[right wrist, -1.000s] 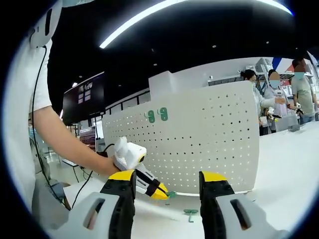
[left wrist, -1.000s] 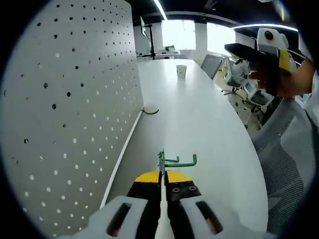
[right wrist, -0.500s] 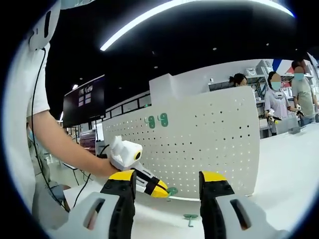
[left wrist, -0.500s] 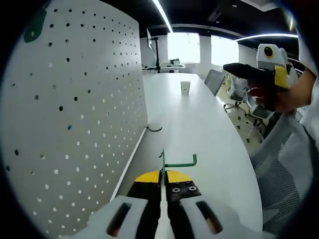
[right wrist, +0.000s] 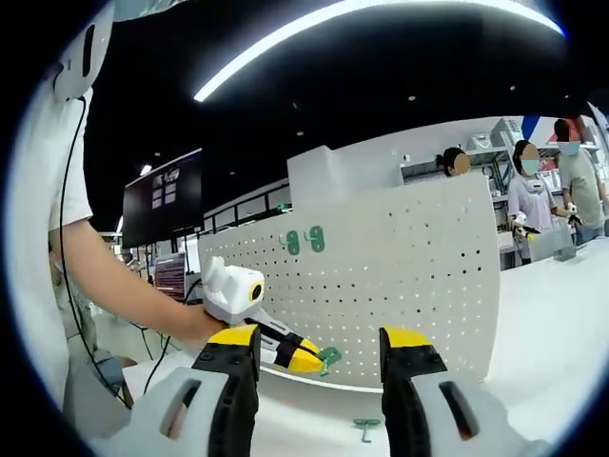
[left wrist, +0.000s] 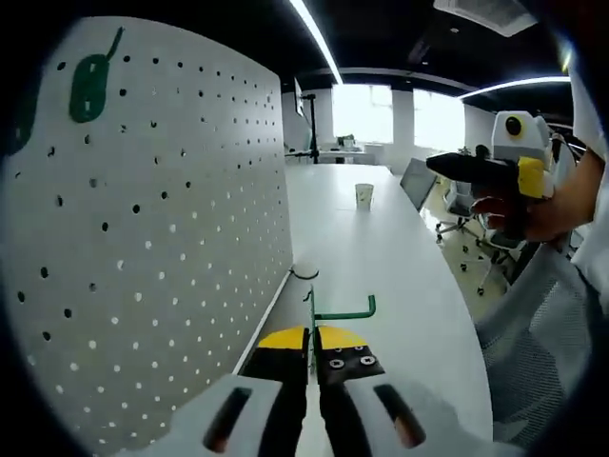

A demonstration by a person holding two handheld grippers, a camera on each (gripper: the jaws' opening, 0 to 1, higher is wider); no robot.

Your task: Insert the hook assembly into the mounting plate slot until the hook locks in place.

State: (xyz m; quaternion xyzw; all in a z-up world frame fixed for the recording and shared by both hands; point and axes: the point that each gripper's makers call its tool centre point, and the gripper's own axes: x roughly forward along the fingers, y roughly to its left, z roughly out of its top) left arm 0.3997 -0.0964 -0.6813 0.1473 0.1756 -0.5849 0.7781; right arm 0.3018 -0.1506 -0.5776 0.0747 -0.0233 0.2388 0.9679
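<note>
In your left gripper view the pegboard point(left wrist: 152, 238) stands upright on the worktop point(left wrist: 381, 276), left of your left gripper point(left wrist: 312, 357). A hook point(left wrist: 335, 312) sits btwn its fingers point(left wrist: 282, 345), just beside the board's lower edge. A cup point(left wrist: 363, 195) stands well behind, far down the worktop. Your right gripper point(left wrist: 495, 176) hangs above the worktop's right side. In your right gripper view, two hooks point(right wrist: 304, 241) hang high on the board; another hook point(right wrist: 365, 427) lies on the worktop in front of it, btwn that gripper's fingers point(right wrist: 407, 381).
</note>
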